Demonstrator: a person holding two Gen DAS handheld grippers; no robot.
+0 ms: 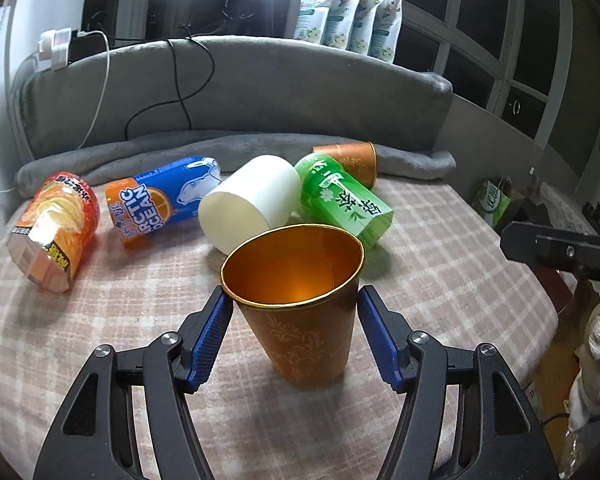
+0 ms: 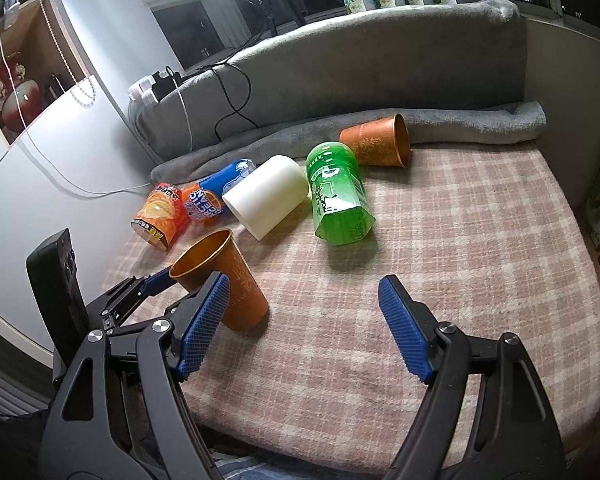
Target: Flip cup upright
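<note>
Luckily the orange cup (image 1: 304,312) stands mouth up on the soft checked bed (image 1: 440,264) between the wide-open fingers of the left hand-held gripper (image 1: 294,336), but a bump could tip it toward the white cup (image 1: 256,200) at 12 o'clock.

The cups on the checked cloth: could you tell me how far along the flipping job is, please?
Done: one orange cup stands mouth up, leaning slightly. In hand: the left gripper brackets it, pads apart from its wall. The right gripper is open and empty. Left: the second orange cup, green cup, white cup, blue cup and orange-print cup all lie on their sides.
</note>
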